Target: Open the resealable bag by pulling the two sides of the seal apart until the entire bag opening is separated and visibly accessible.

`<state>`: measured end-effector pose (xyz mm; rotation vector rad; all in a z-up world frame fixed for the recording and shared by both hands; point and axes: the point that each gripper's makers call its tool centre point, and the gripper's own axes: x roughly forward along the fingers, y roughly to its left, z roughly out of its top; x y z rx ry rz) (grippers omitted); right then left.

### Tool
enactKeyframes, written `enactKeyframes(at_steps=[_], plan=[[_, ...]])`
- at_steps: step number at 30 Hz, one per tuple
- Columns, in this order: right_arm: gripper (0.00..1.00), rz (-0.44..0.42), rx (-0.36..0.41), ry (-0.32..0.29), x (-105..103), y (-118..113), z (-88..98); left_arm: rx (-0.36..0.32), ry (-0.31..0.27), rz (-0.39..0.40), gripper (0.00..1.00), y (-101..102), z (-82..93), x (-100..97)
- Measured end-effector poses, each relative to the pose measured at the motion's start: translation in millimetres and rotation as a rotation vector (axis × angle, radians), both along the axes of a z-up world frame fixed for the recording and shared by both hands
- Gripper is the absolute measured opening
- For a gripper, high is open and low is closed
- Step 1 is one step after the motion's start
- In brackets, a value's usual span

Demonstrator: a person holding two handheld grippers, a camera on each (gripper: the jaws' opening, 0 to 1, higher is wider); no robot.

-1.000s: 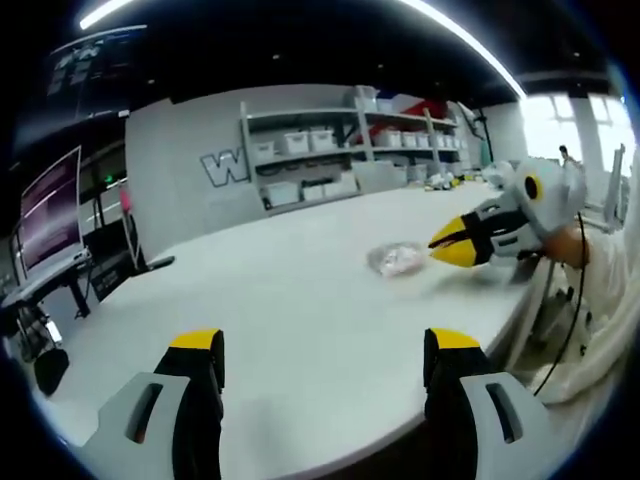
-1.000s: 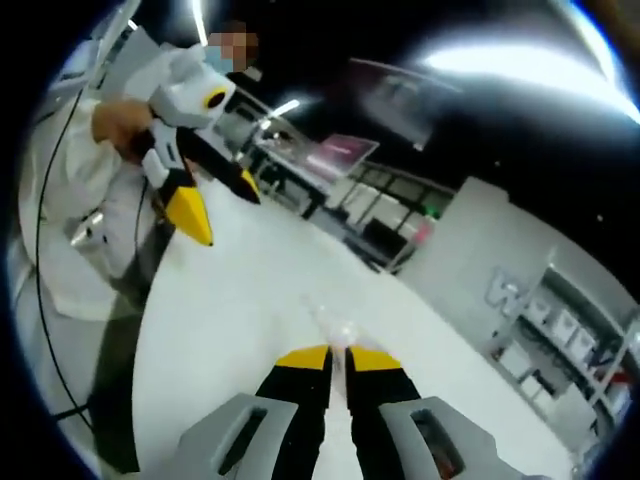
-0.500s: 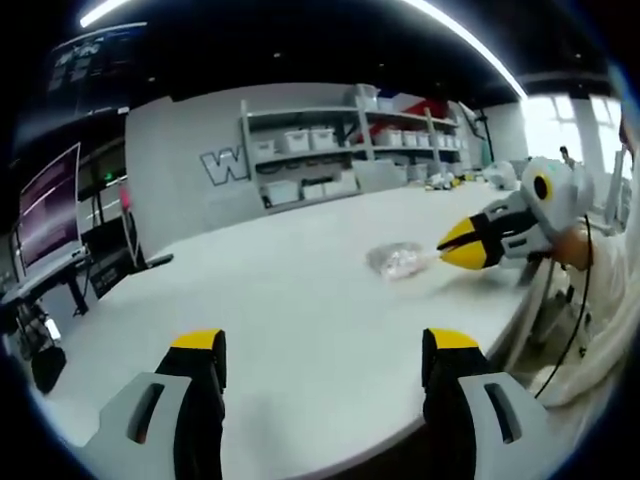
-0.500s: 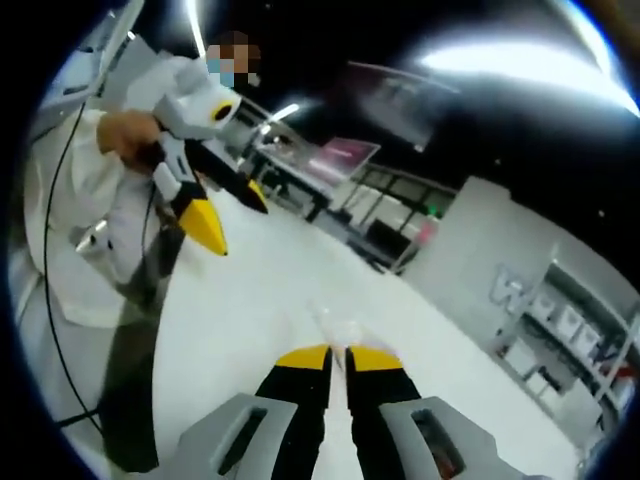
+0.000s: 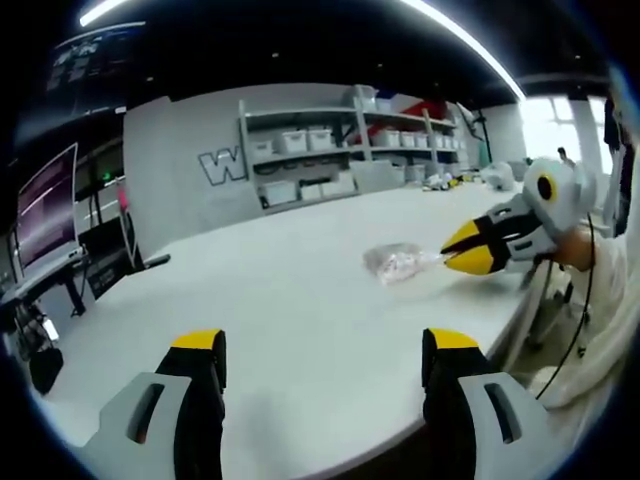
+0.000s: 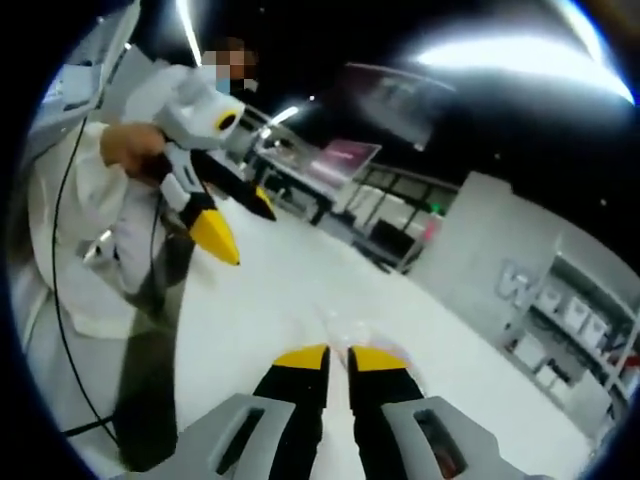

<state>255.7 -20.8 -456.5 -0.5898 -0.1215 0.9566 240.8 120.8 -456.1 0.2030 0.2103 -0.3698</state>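
Note:
A small clear resealable bag with pale contents lies on the white table, right of centre. My right gripper comes in from the right with its yellow jaws shut on the bag's near edge. In the right gripper view the same jaws stand pressed together, and the bag shows just past their tips. My left gripper is open and wide, well short of the bag, with nothing between its fingers. In the right gripper view it hangs open over the table at upper left, held by a hand.
Shelves with white bins line the far wall. A monitor on a stand sits at the left. The table's edge runs close by the right gripper, where a person in a white sleeve stands with a hanging cable.
The right gripper has drawn back a little toward the table's edge with the bag's edge in it, and the bag has stretched that way. The left gripper stays open.

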Motion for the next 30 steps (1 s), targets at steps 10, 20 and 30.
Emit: enactKeyframes(at_steps=[10, 20, 30], plan=[[0.06, 0.006, 0.051, 0.058, -3.0, 2.7, 1.5, -0.006, -0.004, -0.002, 0.8, -1.6, 0.9, -0.5], [0.07, -0.004, 0.133, 0.117, -4.1, 3.6, 6.3, -0.022, 0.002, -0.013, 0.79, -5.5, 0.2, -1.4], [0.09, -0.07, 0.23, 0.117, 4.2, 7.5, 21.6, -0.021, -0.004, -0.031, 0.79, -12.0, 2.4, -0.7]])
